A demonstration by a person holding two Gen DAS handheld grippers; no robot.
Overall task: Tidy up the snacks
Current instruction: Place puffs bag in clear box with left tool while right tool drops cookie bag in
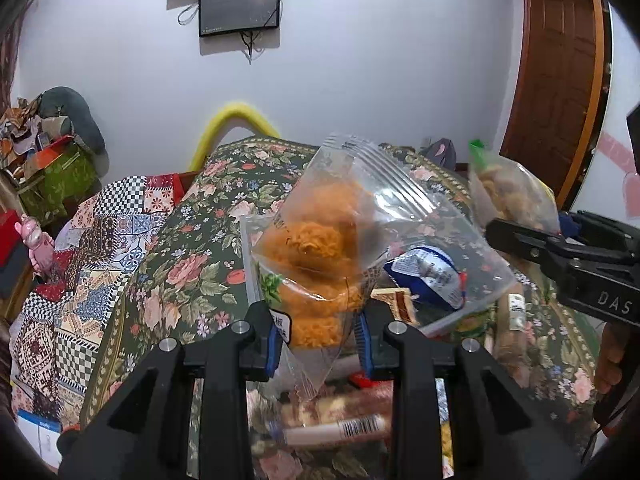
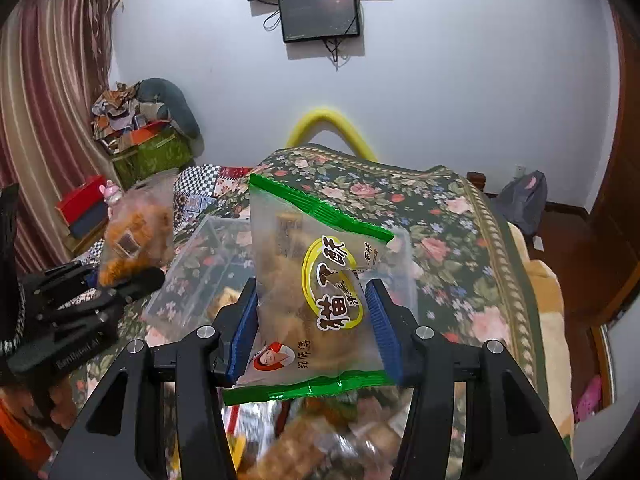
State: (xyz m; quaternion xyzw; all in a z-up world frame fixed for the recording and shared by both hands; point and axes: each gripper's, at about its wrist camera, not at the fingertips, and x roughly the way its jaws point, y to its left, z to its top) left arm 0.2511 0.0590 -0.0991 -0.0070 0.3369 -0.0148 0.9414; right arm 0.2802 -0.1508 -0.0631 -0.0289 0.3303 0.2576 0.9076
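Loose snack packets (image 1: 340, 428) lie blurred directly beneath both sets of fingers, spread on a floral cloth (image 1: 180, 248).

Left gripper (image 1: 320, 344): clamped on the lower part of a clear bag of orange snacks (image 1: 316, 240), pads pressing in from both sides. Bag stands upright above the fingers, top seal tilted away to the right.

Right gripper (image 2: 312, 332): clamped on a green-edged packet (image 2: 316, 276), blue pads (image 2: 246, 332) squeezing its flanks. Packet stands nearly upright between the fingers, lower green seam hanging just below them.

Clear plastic bin (image 2: 196, 268): ahead of and to the left of the right gripper, just behind its packet; ahead of the left gripper, partly hidden behind the orange bag. Holds a blue-and-white packet (image 1: 428, 280) already, as seen from the left wrist.

Probable step: carrying both packets to the bin. Recommended procedure:

- Keep both grips firm; slippery film, light load.
- Keep the two grippers apart; each shows at the edge of the other's view, so crossing paths risks a knock.
- Bring one packet over the bin opening at a time.
- Lower until the packet's bottom edge sits inside the rim before releasing.
- Avoid squeezing harder; contents look brittle.
- Place upright beside the packet already inside, not on top.
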